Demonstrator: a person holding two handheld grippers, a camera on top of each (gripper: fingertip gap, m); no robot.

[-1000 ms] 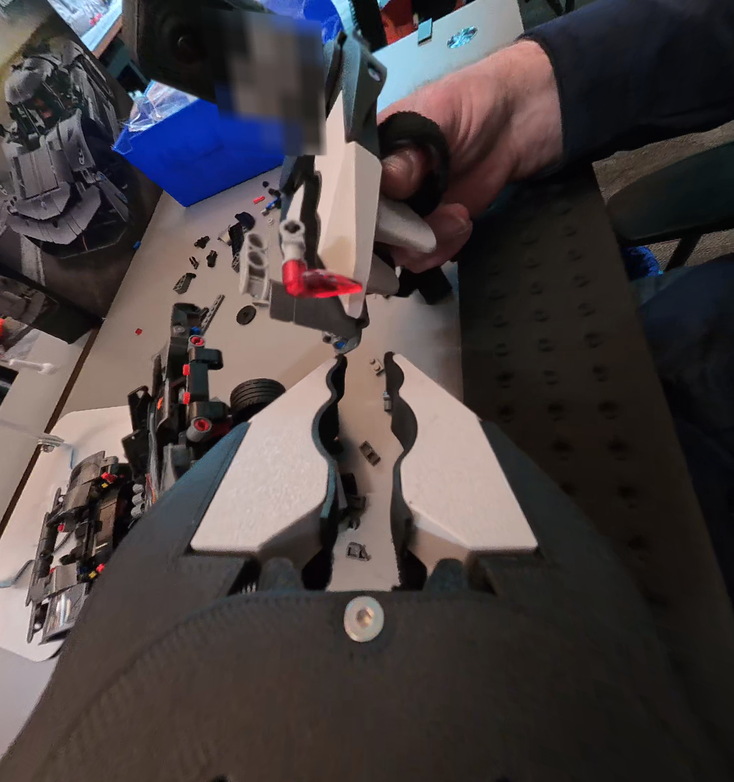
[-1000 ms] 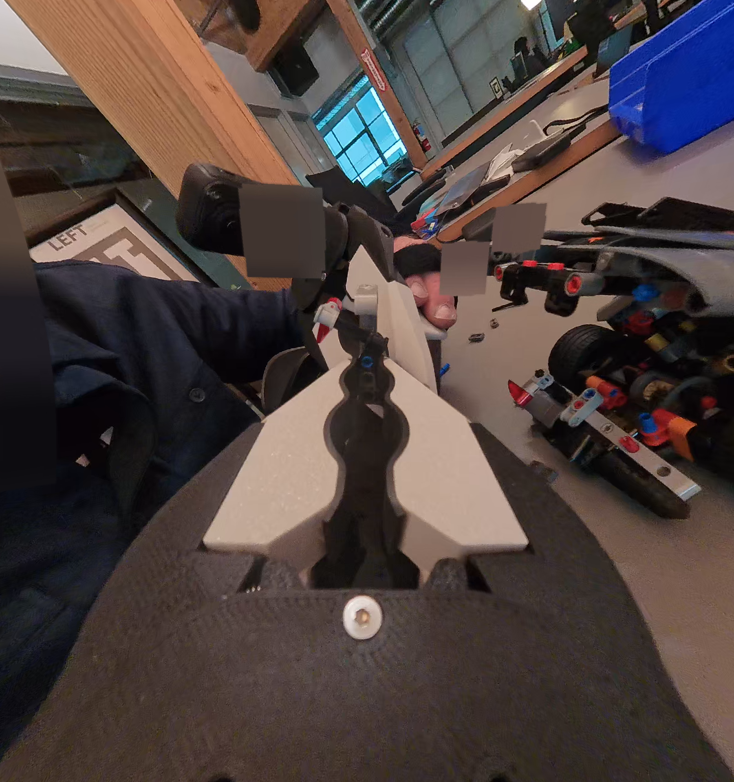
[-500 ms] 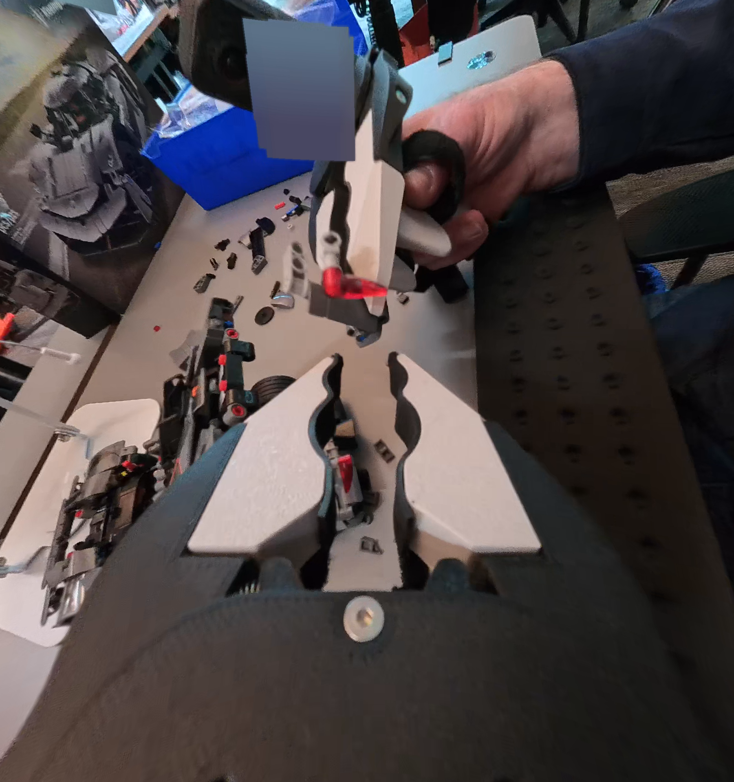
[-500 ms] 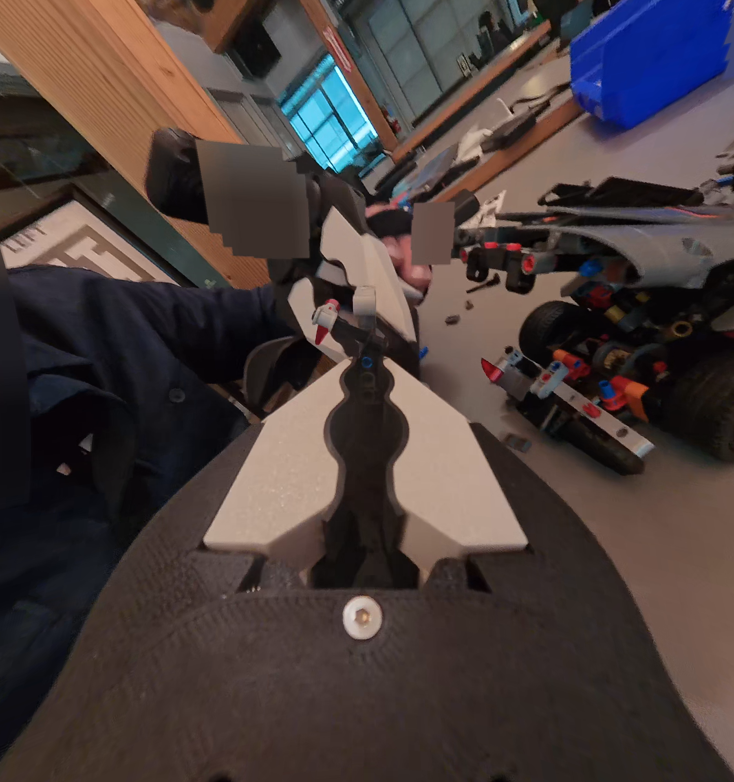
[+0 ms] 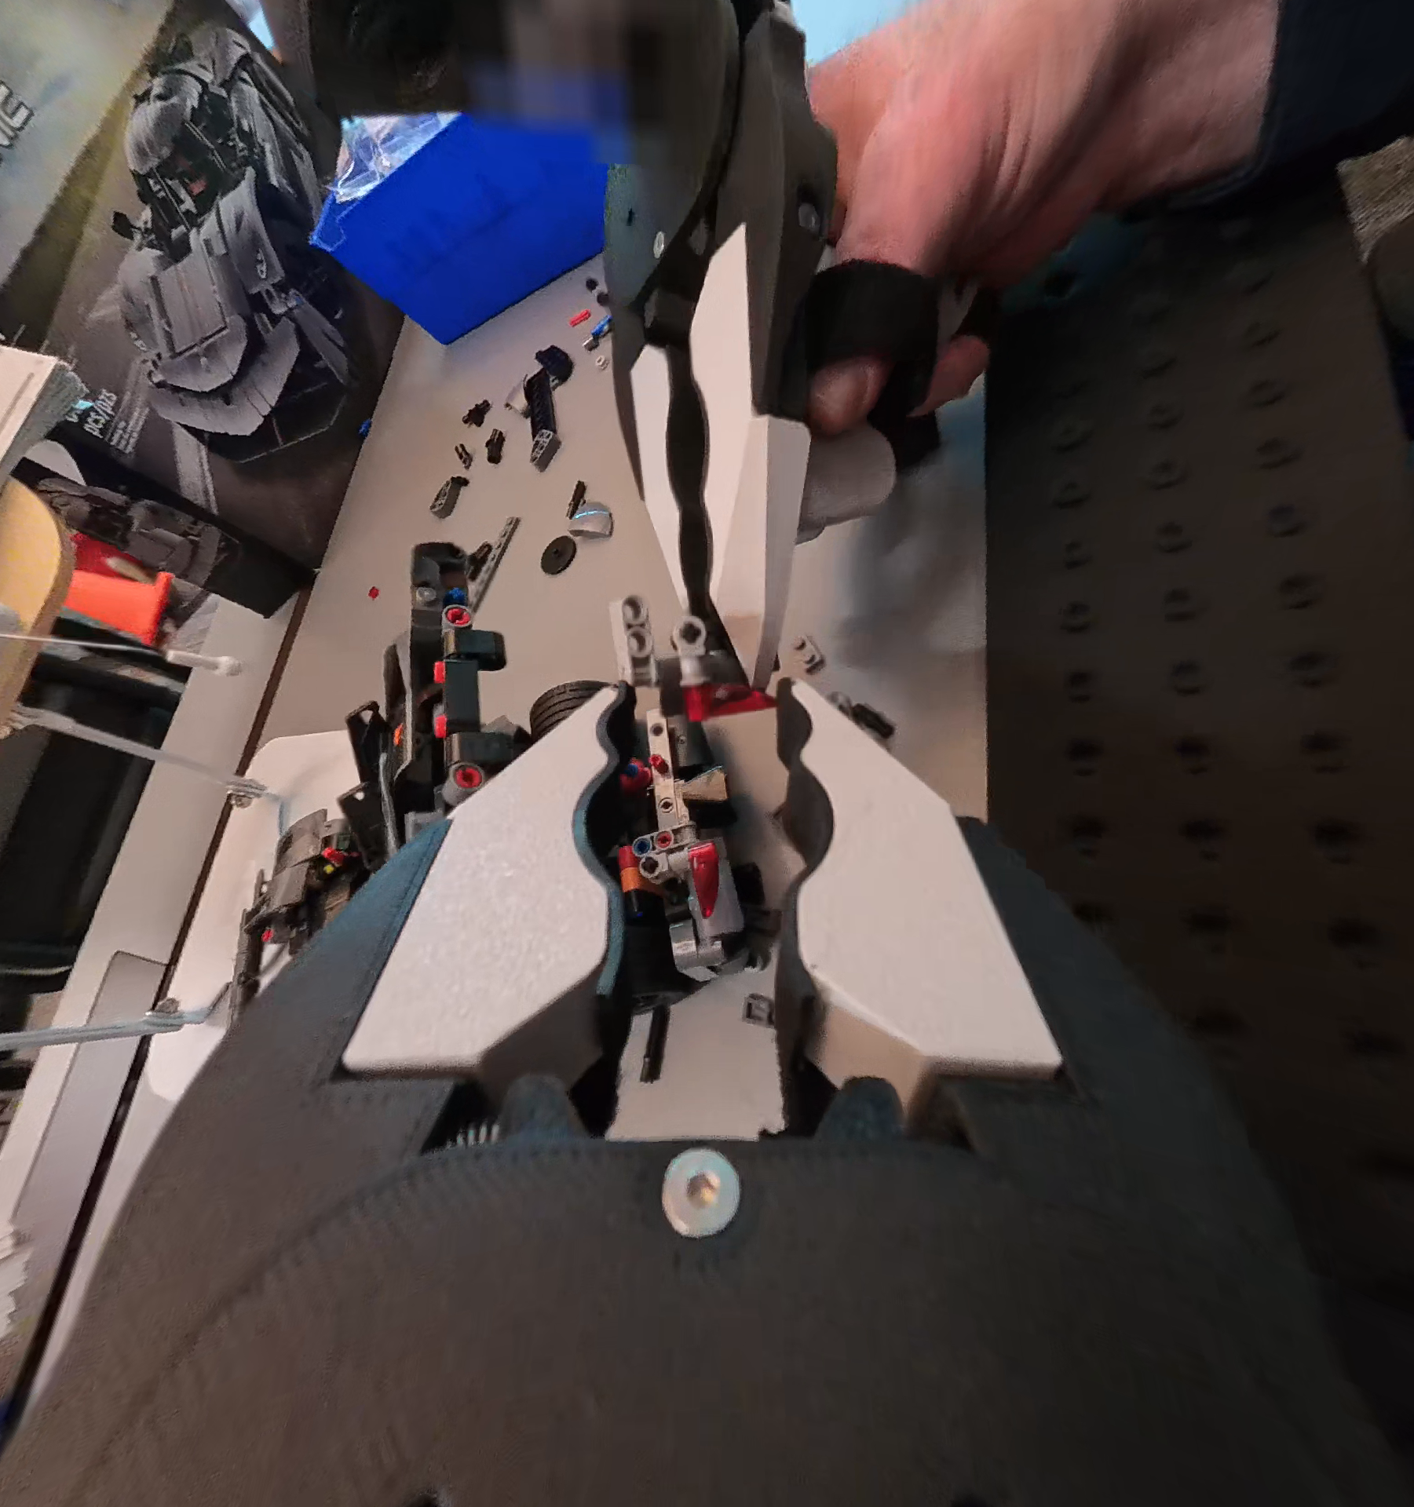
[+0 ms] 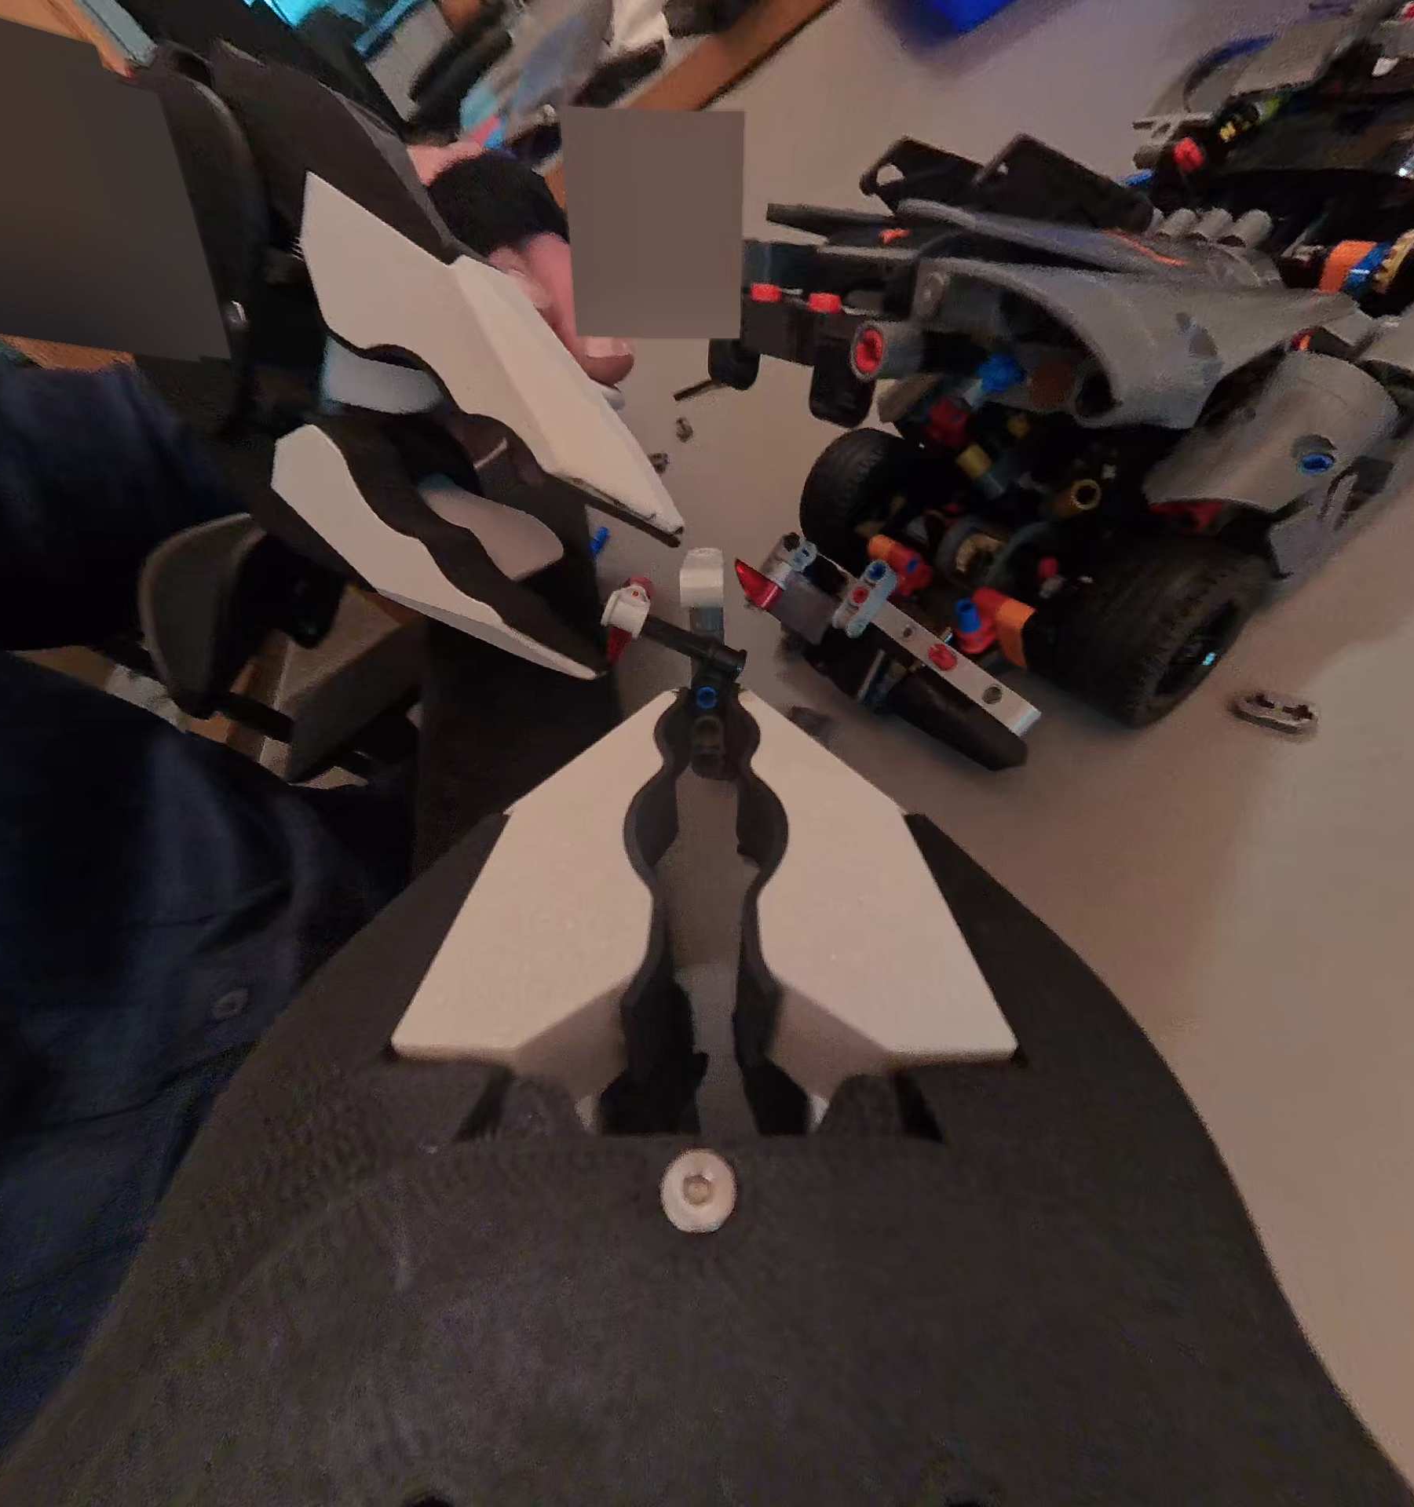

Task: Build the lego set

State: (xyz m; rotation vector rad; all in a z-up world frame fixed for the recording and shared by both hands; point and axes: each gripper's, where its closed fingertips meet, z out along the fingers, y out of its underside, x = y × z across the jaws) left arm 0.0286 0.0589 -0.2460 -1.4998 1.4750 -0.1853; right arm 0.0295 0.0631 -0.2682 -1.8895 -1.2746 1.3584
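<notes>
On the grey table (image 6: 1176, 938), the dark Lego car (image 6: 1095, 457) is sitting right of both claws; the right gripper (image 6: 707, 705) is clamping a small black-and-grey subassembly (image 6: 699, 607) just beside the car's rear bumper bar (image 6: 907, 628), while the left gripper (image 5: 699, 701) is hovering spread and empty, nearer the held piece.

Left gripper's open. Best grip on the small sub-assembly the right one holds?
Take the light grey beam at the top of the sub-assembly, coming from the left gripper's side: it stands clear above the right gripper, with flat faces.
</notes>
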